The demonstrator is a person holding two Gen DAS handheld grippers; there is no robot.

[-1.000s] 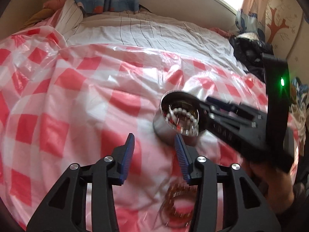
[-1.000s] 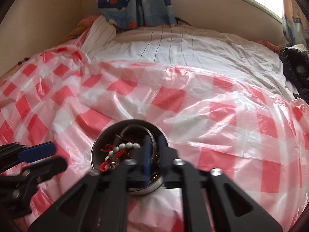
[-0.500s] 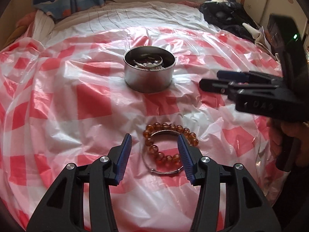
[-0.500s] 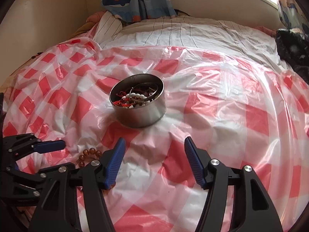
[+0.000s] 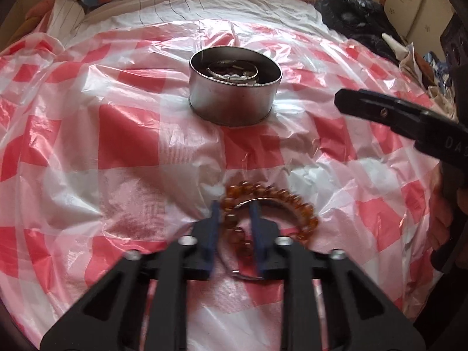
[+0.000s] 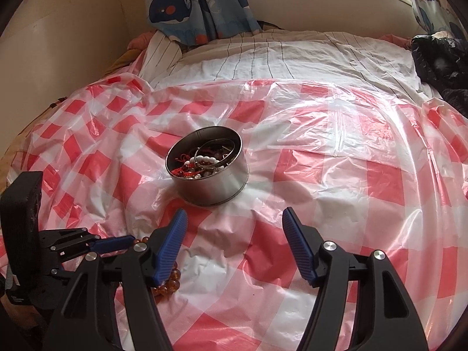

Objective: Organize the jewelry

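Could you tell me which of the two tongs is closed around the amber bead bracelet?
The left tongs, pinching the amber bead bracelet; the right tongs are open and empty.

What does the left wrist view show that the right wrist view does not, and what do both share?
Only the left wrist view shows the left gripper, just closing, fingers pinching the amber bead bracelet, and a thin metal bangle beneath. Only the right wrist view shows the right gripper open over bare cloth, plus the whale curtain. Both share the metal tin of jewelry on the red-checked plastic sheet.
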